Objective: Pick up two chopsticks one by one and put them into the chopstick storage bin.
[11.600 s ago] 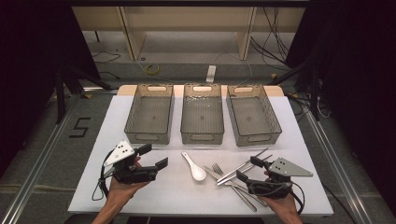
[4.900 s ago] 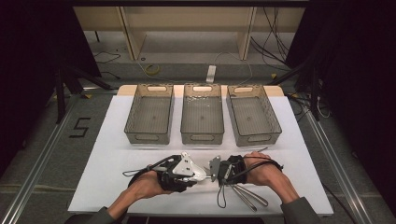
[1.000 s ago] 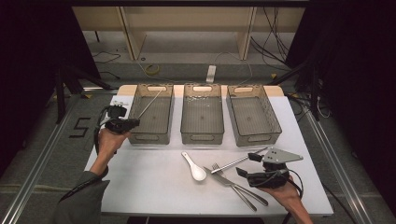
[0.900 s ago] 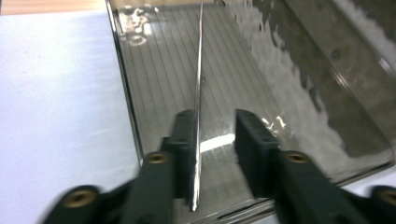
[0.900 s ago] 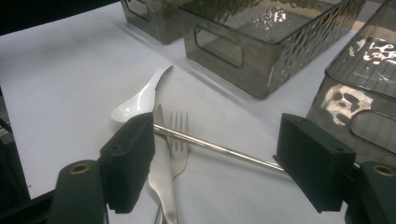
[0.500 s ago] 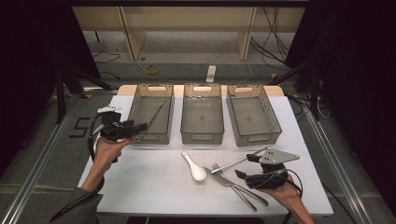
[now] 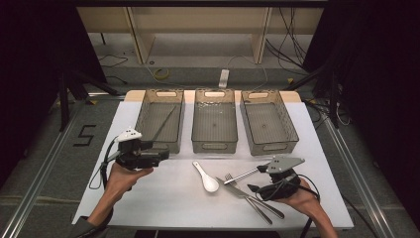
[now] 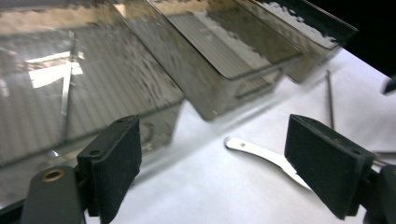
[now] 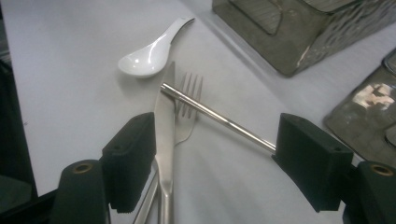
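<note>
three smoked-plastic bins sit in a row at the back of the white surface [image 7: 163, 208], and the sorting looks like it's one piece in. the left bin [image 7: 148, 130] already has a thin metal chopstick [image 7: 163, 124] lying slantwise on its floor, while the middle bin [image 7: 214, 144] and right bin [image 7: 292, 134] look bare.

the left tool [image 7: 161, 154] hangs just in front of the left bin's near wall. its jaws have just been opening and now stand wide apart with nothing between them, which the left gripper view makes plain. so i'd say the drop-off step is done on that side and the hand is free for another pick.

the rest of the cutlery is bunched near the front of the surface: a white ceramic spoon [image 7: 205, 176], then a fork [image 9: 187, 109] and a knife [image 9: 164, 135] overlapping, with a second chopstick [image 9: 219, 120] lying across both of them. the right tool [image 7: 253, 187] sits low at that pile, jaws apart and straddling the knife and fork handles, not pressing on anything yet.

my guess for the next move: take the chopstick first, since it rides on top. it's thin and round, so the pads need to come down square on it and pinch it clear without dragging the fork along.
</note>
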`<state>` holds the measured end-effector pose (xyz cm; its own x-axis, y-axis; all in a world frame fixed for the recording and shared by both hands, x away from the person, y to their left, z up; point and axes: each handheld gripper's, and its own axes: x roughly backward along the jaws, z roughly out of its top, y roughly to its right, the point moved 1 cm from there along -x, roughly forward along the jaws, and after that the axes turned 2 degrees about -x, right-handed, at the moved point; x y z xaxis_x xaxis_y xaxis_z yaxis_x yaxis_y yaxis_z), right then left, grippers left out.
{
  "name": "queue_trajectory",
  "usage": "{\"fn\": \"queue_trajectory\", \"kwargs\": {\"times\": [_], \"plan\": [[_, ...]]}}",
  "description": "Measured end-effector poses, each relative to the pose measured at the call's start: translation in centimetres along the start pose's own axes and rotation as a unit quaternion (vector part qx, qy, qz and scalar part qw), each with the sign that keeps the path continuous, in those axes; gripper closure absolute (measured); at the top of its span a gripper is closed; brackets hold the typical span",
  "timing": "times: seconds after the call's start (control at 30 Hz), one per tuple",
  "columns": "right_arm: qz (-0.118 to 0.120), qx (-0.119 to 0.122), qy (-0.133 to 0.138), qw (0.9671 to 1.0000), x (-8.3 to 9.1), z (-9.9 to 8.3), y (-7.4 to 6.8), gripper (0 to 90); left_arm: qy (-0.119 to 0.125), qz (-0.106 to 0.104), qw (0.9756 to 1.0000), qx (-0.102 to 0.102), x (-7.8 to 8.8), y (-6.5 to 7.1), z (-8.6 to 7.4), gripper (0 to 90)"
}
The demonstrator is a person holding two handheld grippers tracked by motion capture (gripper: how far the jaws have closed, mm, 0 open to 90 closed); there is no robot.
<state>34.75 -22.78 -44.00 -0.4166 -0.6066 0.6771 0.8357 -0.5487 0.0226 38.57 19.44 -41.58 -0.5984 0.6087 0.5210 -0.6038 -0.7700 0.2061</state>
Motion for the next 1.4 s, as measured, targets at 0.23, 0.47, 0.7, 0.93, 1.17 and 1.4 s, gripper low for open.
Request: {"fn": "queue_trajectory", "kwargs": {"times": [0.23,0.47,0.7,0.93,1.17,1.4], "plan": [[0.012,0.032,-0.052,0.9981,-1.0,1.1,1.0,30.7,0.002,-0.007,0.9999,-0.010,0.7,1.1,-1.3,16.5],[0.018,0.066,-0.126,0.9896,-3.0,1.7,2.2,31.9,0.005,-0.012,0.9998,-0.013,0.4,1.9,-2.1,15.8],[0.018,0.093,-0.192,0.9769,-4.5,2.6,2.8,36.1,0.004,-0.015,0.9995,-0.027,0.5,2.4,-2.2,15.6],[0.027,0.095,-0.214,0.9718,-5.6,3.1,3.8,41.7,0.005,-0.015,0.9995,-0.027,0.6,2.4,-2.2,15.6],[0.024,0.092,-0.234,0.9676,-6.7,2.7,4.5,46.1,0.006,-0.018,0.9994,-0.028,0.6,2.6,-2.2,15.6],[0.038,0.091,-0.245,0.9646,-7.1,2.5,5.0,51.5,0.005,-0.021,0.9993,-0.030,0.5,2.7,-2.1,15.6]]}}
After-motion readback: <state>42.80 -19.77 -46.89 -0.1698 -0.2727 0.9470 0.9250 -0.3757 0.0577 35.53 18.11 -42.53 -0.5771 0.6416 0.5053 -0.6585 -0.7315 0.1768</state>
